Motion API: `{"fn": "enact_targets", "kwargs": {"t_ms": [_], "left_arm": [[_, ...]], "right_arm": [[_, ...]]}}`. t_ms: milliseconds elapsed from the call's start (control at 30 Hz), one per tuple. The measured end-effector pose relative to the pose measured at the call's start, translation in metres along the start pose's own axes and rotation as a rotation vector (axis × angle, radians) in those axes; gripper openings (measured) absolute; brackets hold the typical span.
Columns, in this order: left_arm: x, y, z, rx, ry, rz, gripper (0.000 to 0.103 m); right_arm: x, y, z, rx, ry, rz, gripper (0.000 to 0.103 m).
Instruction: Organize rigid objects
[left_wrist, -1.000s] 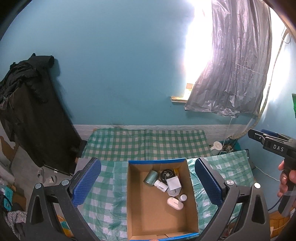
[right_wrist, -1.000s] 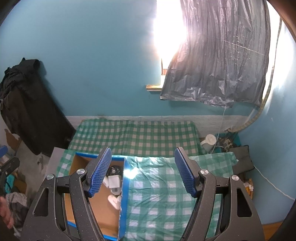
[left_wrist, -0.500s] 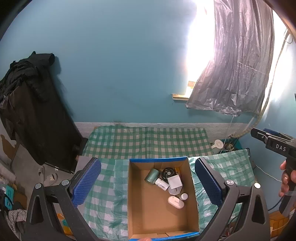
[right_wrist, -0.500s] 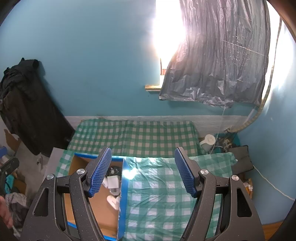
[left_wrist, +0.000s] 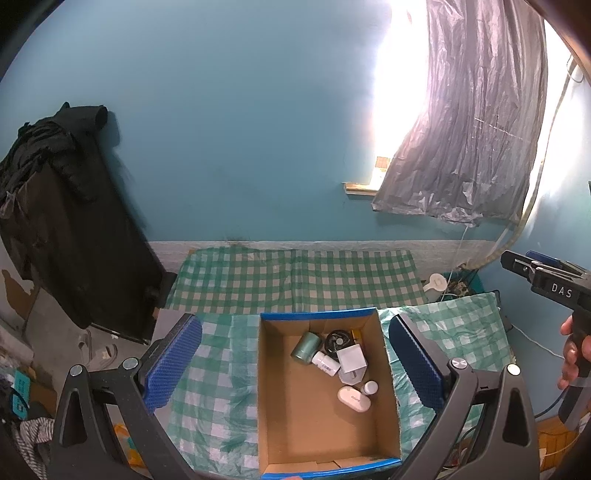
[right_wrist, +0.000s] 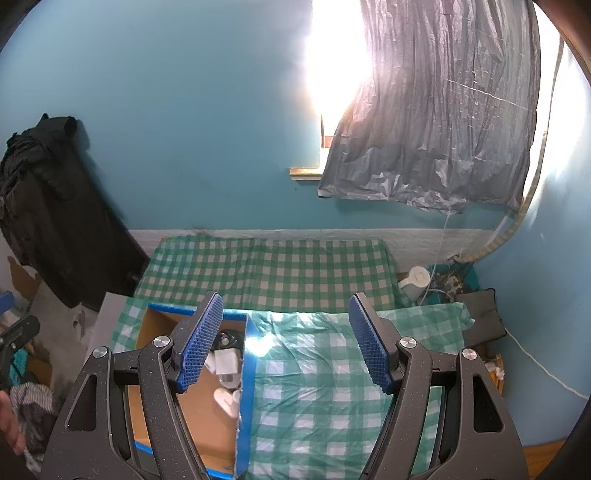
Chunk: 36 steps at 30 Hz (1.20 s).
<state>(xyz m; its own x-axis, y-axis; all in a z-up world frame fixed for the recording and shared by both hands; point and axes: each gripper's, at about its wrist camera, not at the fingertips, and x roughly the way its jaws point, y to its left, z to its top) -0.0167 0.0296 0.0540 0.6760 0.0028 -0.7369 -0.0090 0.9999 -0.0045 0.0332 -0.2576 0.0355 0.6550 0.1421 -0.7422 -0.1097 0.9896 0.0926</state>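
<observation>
Cardboard box (left_wrist: 280, 402) is holding every item; we are hovering both tongs, left (left_wrist: 295, 363) and right (right_wrist: 286, 339), wide and empty, likely finishing, next withdrawing.

Two fisheye views, each looking forward between a gripper's blue-padded fingers (left_wrist: 173, 362) toward the far teal wall (left_wrist: 240, 147). The left wrist view hangs high over the worktop, directly above the open cardboard box (left_wrist: 389, 402), looking down and away. The right wrist view sits further right over the checked cloth (right_wrist: 332, 398), with the box at its near left. Both share the box, cloth, wall, dark hanging clothes (right_wrist: 48, 206) and grey curtain (right_wrist: 436, 110).
</observation>
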Motion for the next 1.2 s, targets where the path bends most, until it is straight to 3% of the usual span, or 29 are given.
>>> {"fn": "enact_targets", "kwargs": {"t_ms": [1200], "left_arm": [[0.002,0.001,-0.013,-0.001,0.024,-0.005,0.102]], "right_arm": [[0.0,0.003,-0.002,-0.004,0.008,-0.004,0.07]]}}
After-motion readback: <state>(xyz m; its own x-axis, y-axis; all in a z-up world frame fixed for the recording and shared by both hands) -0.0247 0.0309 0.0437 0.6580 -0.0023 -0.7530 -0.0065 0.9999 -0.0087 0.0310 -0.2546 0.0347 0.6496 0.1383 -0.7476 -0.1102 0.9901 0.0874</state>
